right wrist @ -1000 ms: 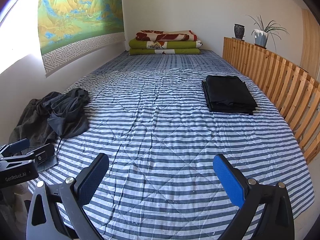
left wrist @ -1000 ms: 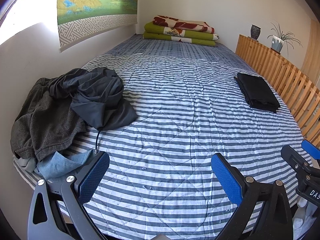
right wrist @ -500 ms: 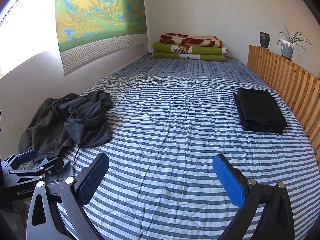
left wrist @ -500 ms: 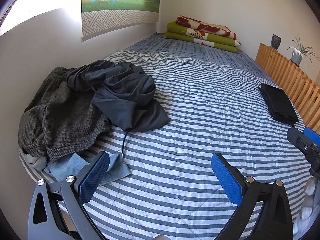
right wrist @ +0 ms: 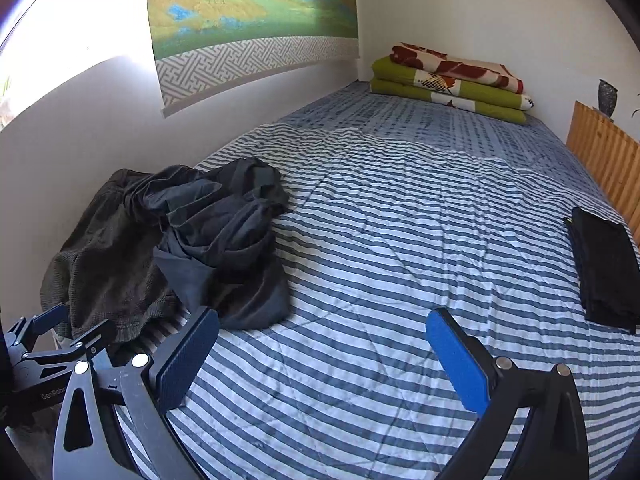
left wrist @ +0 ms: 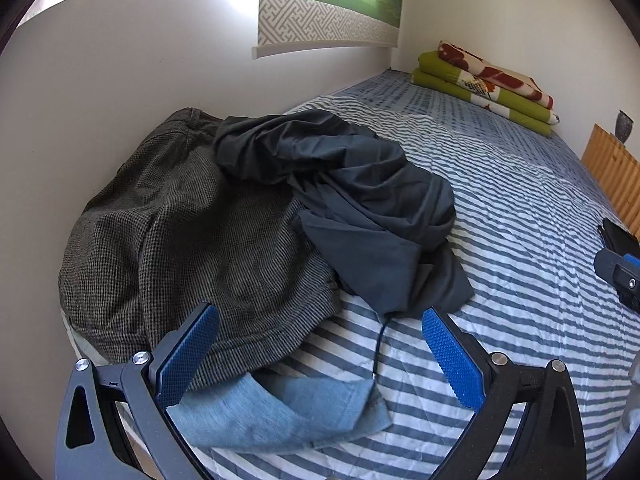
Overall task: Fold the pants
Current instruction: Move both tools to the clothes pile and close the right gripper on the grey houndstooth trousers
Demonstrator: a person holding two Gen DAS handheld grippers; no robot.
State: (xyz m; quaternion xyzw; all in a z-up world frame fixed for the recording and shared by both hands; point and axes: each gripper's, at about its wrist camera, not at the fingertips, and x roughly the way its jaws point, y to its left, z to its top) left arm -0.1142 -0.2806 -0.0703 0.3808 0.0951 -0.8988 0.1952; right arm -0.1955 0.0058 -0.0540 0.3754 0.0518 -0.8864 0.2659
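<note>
A heap of unfolded clothes lies at the bed's (right wrist: 400,240) left edge against the wall: dark slate pants (left wrist: 360,200) crumpled on top of a grey checked garment (left wrist: 180,240), with a light blue piece (left wrist: 280,412) beneath at the near corner. The left gripper (left wrist: 320,356) hovers over the heap, fingers wide apart and empty. The right gripper (right wrist: 322,354), fingers equally spread, hangs over bare striped quilt. Folded black pants (right wrist: 604,268) sit by the right edge.

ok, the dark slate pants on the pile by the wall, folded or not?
Not folded. The dark slate pants lie bunched and creased over the grey checked garment.
</note>
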